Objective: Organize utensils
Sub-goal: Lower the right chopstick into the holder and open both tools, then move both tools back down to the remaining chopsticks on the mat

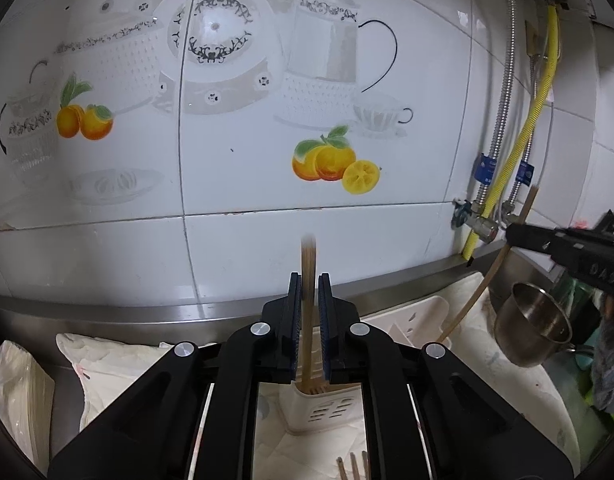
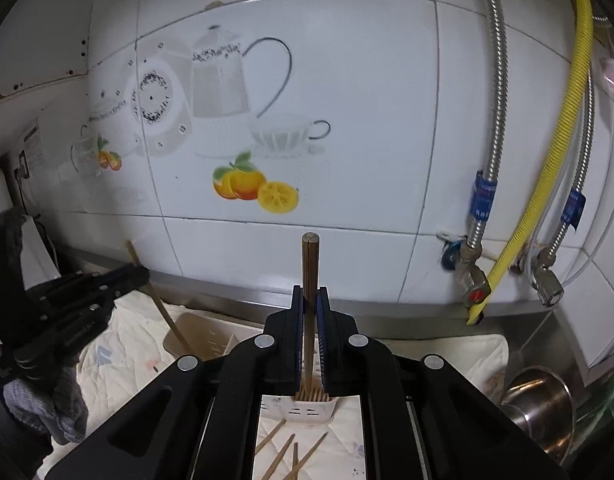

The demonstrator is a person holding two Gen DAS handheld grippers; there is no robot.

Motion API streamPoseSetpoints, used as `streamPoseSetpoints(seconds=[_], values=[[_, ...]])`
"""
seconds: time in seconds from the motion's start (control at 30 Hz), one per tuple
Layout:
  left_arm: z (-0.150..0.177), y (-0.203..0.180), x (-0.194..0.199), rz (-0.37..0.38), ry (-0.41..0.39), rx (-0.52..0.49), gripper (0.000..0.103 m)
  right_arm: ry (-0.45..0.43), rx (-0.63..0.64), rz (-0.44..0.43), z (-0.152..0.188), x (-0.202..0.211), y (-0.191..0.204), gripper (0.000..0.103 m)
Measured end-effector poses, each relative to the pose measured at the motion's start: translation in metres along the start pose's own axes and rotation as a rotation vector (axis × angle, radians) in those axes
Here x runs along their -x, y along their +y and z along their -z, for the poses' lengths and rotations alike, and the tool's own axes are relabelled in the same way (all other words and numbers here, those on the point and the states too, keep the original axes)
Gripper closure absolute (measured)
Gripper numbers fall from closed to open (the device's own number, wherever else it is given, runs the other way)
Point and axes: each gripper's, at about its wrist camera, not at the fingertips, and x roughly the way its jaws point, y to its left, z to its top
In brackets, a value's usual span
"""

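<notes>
My left gripper (image 1: pixel 309 284) has its jaws a little apart around an upright brown chopstick (image 1: pixel 308 264) whose lower end stands in the white slotted utensil holder (image 1: pixel 327 404). My right gripper (image 2: pixel 310 294) is shut on another upright chopstick (image 2: pixel 309 264) whose lower end is in the same holder (image 2: pixel 307 410), among several chopsticks standing there. Each gripper shows in the other's view: the right one (image 1: pixel 519 236) at the right with its chopstick (image 1: pixel 479 288), the left one (image 2: pixel 135 274) at the left with its chopstick (image 2: pixel 159 300). Loose chopsticks (image 2: pixel 283 452) lie on the white cloth (image 2: pixel 119 356) in front of the holder.
A steel pot (image 1: pixel 535 328) sits at the right on the steel counter. The tiled wall (image 1: pixel 267 120) stands close behind, with a yellow hose (image 2: pixel 563 128) and metal hoses and valves at the right. A bag (image 1: pixel 15 384) lies at the far left.
</notes>
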Motion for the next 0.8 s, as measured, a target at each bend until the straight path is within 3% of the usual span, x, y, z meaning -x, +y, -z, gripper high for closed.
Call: streamPoseSetpoints(seconds=[0.17, 0.23, 0.3, 0.47, 0.63, 0.8], values=[[-0.002, -0.002, 0.007, 0.003, -0.002, 0.001, 0.090, 0.000, -0.005, 0.005, 0.001, 0.002, -0.004, 0.095], [-0.003, -0.003, 0.015, -0.003, -0.011, 0.003, 0.073, -0.012, -0.004, 0.005, 0.000, 0.008, -0.006, 0.092], [-0.003, -0.003, 0.025, -0.006, -0.023, 0.011, 0.063, -0.024, -0.003, 0.017, 0.000, 0.016, -0.006, 0.079], [0.004, -0.002, 0.055, -0.008, -0.040, 0.030, 0.050, -0.073, -0.011, 0.029, 0.010, 0.045, -0.004, 0.064], [0.027, -0.001, 0.088, -0.037, -0.037, 0.036, 0.031, -0.093, -0.004, 0.032, 0.041, 0.076, 0.006, 0.050], [0.060, 0.000, 0.112, -0.055, -0.014, 0.049, 0.029, -0.069, 0.025, 0.044, 0.086, 0.090, 0.020, 0.047]])
